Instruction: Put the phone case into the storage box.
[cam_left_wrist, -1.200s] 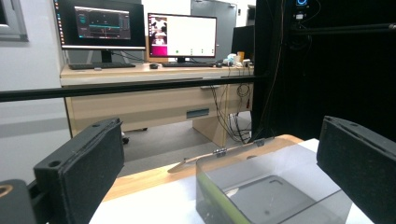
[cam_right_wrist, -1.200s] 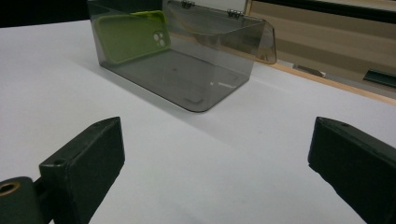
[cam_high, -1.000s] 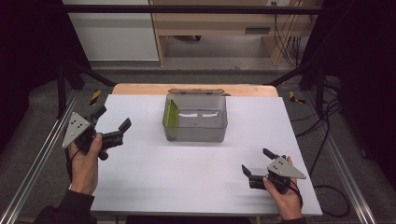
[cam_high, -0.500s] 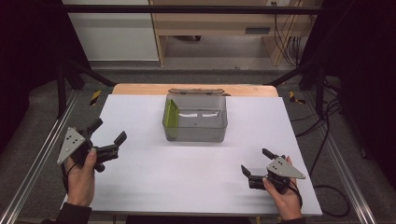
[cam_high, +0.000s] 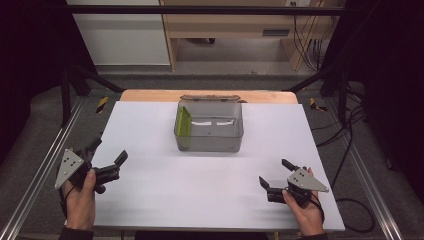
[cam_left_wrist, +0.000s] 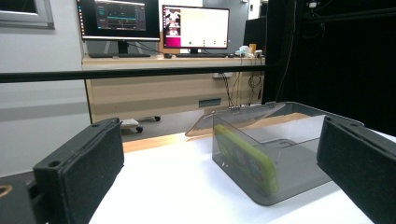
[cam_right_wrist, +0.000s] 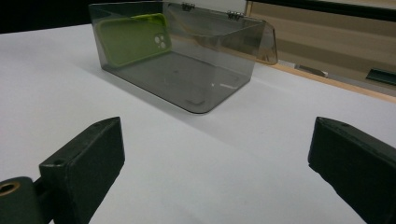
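Note:
A smoky clear plastic box (cam_high: 210, 131) (cam_left_wrist: 275, 154) (cam_right_wrist: 180, 56) with its hinged lid folded back stands at the table's far middle. A lime-green phone case (cam_high: 183, 123) (cam_left_wrist: 247, 161) (cam_right_wrist: 133, 39) leans upright against the box's left inner wall. My left gripper (cam_high: 107, 157) hovers at the table's left edge, open, with nothing between its jaws. My right gripper (cam_high: 274, 174) is low over the front right of the table, also open and holding nothing. Both point toward the box from a distance.
The white table (cam_high: 210, 190) has a wooden strip (cam_high: 150, 95) along its far edge. Metal rails (cam_high: 35, 175) run down both sides. Cables (cam_high: 350, 150) lie on the floor at the right. A desk with monitors (cam_left_wrist: 154, 23) stands beyond the table.
My left gripper has come back toward the person along the table's left edge and lower. The right gripper has barely moved.

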